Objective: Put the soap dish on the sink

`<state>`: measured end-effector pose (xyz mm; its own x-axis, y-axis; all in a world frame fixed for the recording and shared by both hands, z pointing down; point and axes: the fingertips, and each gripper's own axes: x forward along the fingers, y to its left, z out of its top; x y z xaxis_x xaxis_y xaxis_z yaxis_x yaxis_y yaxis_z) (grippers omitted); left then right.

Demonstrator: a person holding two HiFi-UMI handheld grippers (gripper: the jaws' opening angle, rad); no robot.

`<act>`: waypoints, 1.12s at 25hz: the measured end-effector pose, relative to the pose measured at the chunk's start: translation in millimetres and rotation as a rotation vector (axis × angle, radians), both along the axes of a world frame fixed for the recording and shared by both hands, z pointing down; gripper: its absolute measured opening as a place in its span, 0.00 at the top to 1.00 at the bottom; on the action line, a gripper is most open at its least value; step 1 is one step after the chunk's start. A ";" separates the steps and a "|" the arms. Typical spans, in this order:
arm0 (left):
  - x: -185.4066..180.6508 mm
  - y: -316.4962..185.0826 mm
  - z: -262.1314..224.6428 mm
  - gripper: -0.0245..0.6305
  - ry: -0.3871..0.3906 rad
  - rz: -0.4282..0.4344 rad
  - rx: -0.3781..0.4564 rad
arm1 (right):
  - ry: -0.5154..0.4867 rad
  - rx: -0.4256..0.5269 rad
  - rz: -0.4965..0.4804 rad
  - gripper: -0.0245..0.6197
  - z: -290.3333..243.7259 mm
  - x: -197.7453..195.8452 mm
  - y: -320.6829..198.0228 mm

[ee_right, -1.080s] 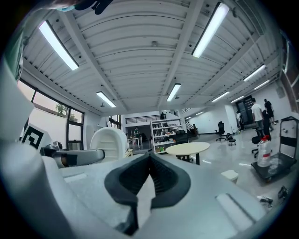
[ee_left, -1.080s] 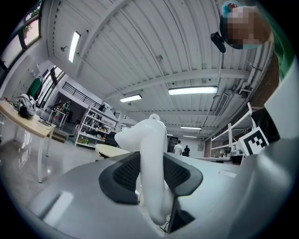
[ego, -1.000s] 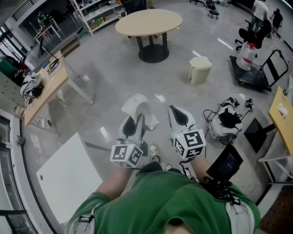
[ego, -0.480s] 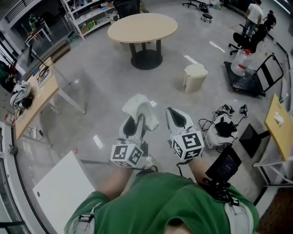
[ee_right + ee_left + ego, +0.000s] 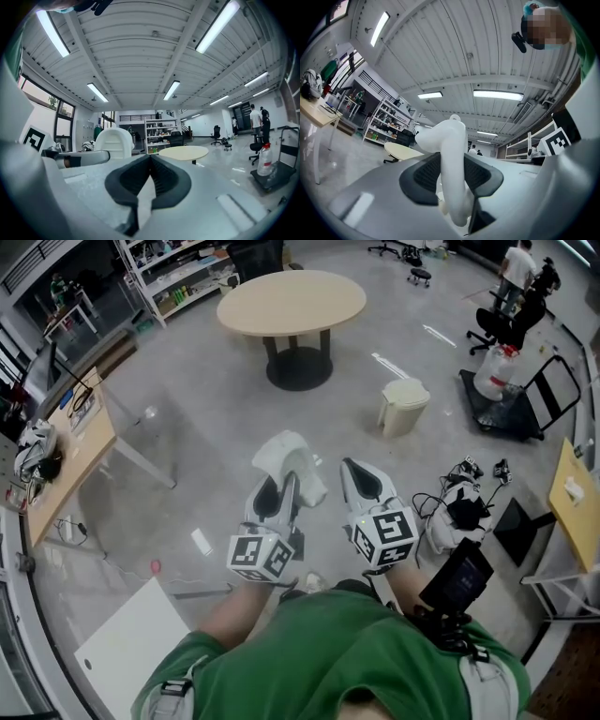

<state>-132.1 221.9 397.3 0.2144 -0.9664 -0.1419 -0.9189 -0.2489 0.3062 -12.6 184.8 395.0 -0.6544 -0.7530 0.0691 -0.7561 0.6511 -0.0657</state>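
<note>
The white soap dish (image 5: 286,454) is clamped between the jaws of my left gripper (image 5: 281,486) and sticks out ahead of them, held above the floor. In the left gripper view the soap dish (image 5: 452,154) stands upright between the dark pads, with the left gripper (image 5: 453,177) shut on it. My right gripper (image 5: 361,474) is carried beside it, to the right. Its pads meet with nothing between them, as the right gripper (image 5: 150,161) shows in its own view. There the soap dish (image 5: 112,140) appears at the left. No sink is in view.
Ahead stands a round wooden table (image 5: 291,298) with a white bin (image 5: 405,404) to its right. A desk (image 5: 66,442) runs along the left and a white board (image 5: 131,634) lies at the lower left. Bags and cables (image 5: 464,498) and a cart (image 5: 511,381) are on the right.
Both grippers keep their place and grip in the head view, while the white board and the desk have slid back and left as the person walks forward over the floor.
</note>
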 end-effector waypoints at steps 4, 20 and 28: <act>-11.8 -10.2 4.1 0.74 0.013 0.001 -0.010 | 0.016 -0.009 0.008 0.96 1.1 -9.0 -11.9; -19.4 -70.5 4.4 0.74 -0.002 0.014 -0.024 | 0.018 -0.016 -0.010 0.96 3.4 -24.3 -71.2; 9.3 -131.0 0.0 0.74 -0.023 -0.001 -0.023 | -0.021 -0.014 -0.021 0.96 -1.0 3.1 -132.5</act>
